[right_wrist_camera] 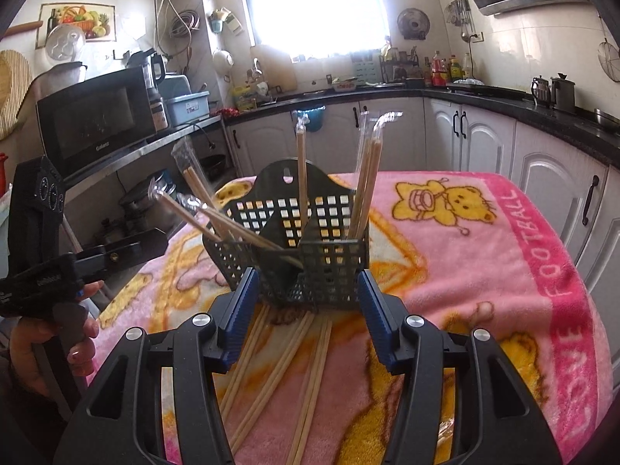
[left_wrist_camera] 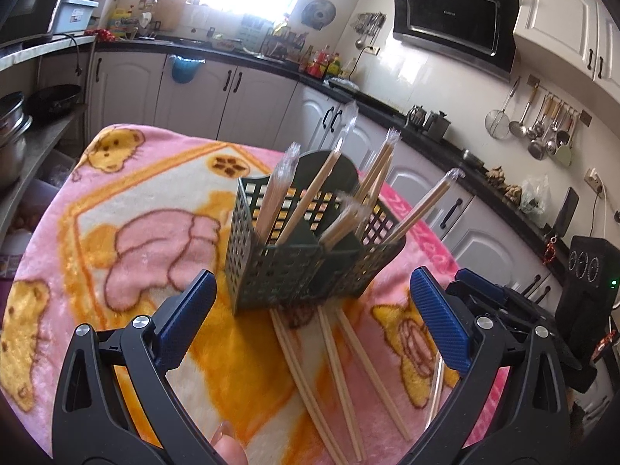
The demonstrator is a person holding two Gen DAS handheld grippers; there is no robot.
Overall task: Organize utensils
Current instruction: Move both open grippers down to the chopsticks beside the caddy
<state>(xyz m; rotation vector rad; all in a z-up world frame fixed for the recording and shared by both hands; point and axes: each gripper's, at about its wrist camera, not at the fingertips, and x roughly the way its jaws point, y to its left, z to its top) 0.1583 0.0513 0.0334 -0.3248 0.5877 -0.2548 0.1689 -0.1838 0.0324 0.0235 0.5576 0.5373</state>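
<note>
A dark green slotted utensil holder (left_wrist_camera: 306, 248) (right_wrist_camera: 310, 240) stands on a pink cartoon blanket (left_wrist_camera: 128, 209) (right_wrist_camera: 465, 255). Several plastic-wrapped chopstick pairs (left_wrist_camera: 310, 190) (right_wrist_camera: 301, 170) stand or lean in its compartments. Several loose wrapped chopsticks (left_wrist_camera: 337, 372) (right_wrist_camera: 310, 379) lie on the blanket in front of it. My left gripper (left_wrist_camera: 314, 286) is open and empty, just short of the holder, above the loose chopsticks. My right gripper (right_wrist_camera: 308, 283) is open and empty, its tips at the holder's front. The right gripper's body (left_wrist_camera: 503, 298) shows in the left wrist view, the left's body (right_wrist_camera: 77, 259) in the right wrist view.
Kitchen counters with white cabinets (right_wrist_camera: 484, 131) wrap around behind the table. A microwave (right_wrist_camera: 97, 120) sits on a shelf at left with pots (left_wrist_camera: 11, 131) below. A range hood (left_wrist_camera: 453, 15) and hanging ladles (left_wrist_camera: 542, 124) are on the right wall. The blanket's edge drops off at right (right_wrist_camera: 581, 310).
</note>
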